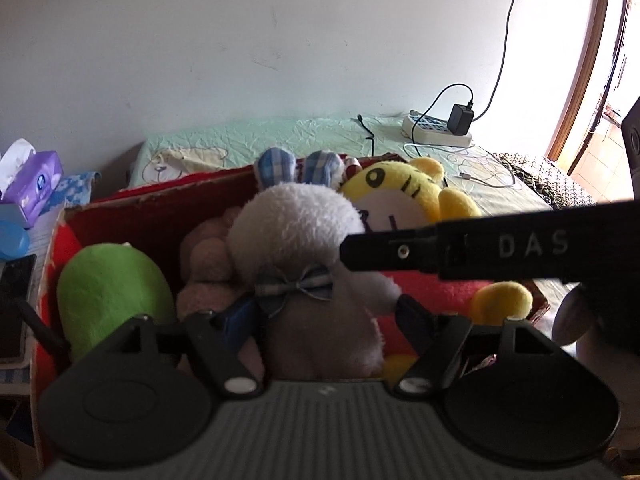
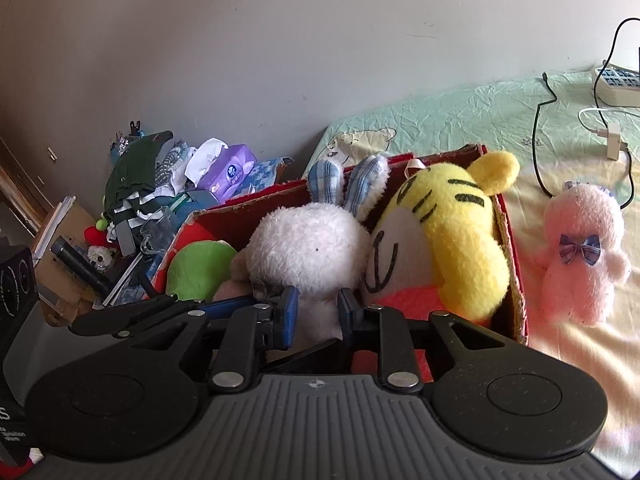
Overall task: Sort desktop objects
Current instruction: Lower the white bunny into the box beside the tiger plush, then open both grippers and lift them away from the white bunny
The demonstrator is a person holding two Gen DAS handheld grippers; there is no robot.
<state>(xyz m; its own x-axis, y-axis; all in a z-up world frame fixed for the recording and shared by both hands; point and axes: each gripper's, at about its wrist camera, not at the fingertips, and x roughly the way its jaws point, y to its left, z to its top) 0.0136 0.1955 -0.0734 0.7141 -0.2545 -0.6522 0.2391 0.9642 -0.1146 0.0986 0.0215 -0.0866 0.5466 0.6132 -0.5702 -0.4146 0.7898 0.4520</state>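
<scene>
I am looking at a pale wall [image 1: 280, 40] running behind everything. A power strip [image 1: 436, 130] is lying on the green sheet [image 1: 280, 136] with a black adapter [image 1: 461, 119] sitting in it, and a black cable [image 1: 506, 28] is climbing the wall from there. A white cable [image 1: 476, 172] is curling beside it. Off to the left a purple tissue pack [image 2: 230, 172] is resting by a heap of dark clothes [image 2: 136, 172].

Both grippers [image 1: 324, 312] [image 2: 318, 312] are showing black linkages, silver rivets, blue pads [image 2: 289, 312], ribbed grey bodies and "DAS" lettering.
</scene>
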